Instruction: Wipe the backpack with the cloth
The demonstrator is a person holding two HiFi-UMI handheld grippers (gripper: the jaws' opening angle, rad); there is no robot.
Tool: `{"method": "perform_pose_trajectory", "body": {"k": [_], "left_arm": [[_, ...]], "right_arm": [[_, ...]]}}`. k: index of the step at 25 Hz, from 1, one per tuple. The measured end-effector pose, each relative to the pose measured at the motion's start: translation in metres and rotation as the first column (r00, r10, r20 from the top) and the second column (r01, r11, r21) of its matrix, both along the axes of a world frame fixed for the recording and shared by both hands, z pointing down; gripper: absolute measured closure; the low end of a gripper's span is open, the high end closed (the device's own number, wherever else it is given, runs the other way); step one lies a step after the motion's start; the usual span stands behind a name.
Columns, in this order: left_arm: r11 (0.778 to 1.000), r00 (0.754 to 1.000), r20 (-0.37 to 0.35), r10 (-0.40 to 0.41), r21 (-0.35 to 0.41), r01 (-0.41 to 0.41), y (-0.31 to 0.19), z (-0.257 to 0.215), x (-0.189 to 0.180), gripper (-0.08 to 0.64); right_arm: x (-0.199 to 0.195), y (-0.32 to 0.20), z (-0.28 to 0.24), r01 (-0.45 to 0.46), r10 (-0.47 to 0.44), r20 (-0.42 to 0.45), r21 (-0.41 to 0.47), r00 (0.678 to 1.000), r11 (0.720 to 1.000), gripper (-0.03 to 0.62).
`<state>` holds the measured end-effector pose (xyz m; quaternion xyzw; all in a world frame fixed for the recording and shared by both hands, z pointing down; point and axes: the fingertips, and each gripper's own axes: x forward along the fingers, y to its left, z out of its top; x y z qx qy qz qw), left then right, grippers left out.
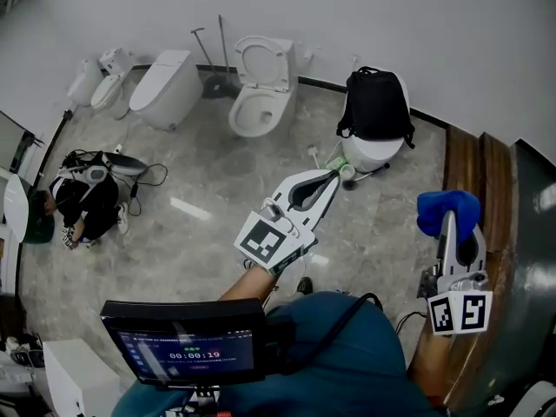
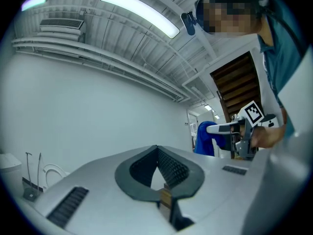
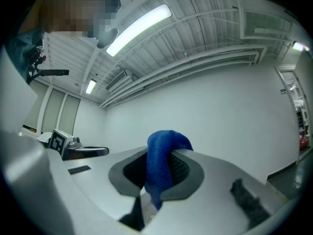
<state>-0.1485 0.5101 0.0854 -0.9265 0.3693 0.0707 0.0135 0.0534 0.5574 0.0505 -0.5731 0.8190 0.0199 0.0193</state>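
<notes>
From my feed the cloth [image 3: 160, 165] looks like fuzzy, matt blue terry. The right gripper [image 3: 164, 153] and left gripper [image 2: 157, 153] have smooth, matt grey plastic shells with ribbed dark pads. The backpack [image 1: 375, 102] is dull black fabric. I see glossy, stone-look tile on the floor [image 1: 200, 181], and the toilet [image 1: 261, 102] is shiny white.

Cool, even light from ceiling strip lights [image 2: 139, 12]; strips blown out white in both gripper views; shadows soft; pale glare streak on floor [image 1: 193, 208] below the open toilet [image 1: 259, 98]; heavy fisheye bending, dark vignetted corners; cloth [image 3: 161, 160] sharp, nearest foreground slightly soft.
</notes>
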Motion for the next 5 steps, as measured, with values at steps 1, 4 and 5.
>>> {"method": "perform_pose_trajectory", "body": {"k": [1,4,5], "left_arm": [[1.000,1.000,-0.005,-0.006,-0.002,0.006,0.003,-0.001,0.001,0.557],[1.000,1.000,-0.003,-0.011,-0.003,0.011,0.012,-0.006,0.011,0.557],[1.000,1.000,0.002,-0.011,-0.001,0.011,0.016,-0.008,0.015,0.557]], "right_arm": [[0.001,0.001,-0.002,0.008,-0.008,-0.004,-0.002,1.000,1.000,0.548],[0.009,0.006,-0.013,0.022,-0.021,-0.019,0.007,1.000,1.000,0.548],[0.013,0.008,-0.017,0.024,-0.023,-0.023,0.013,0.999,1.000,0.548]]}}
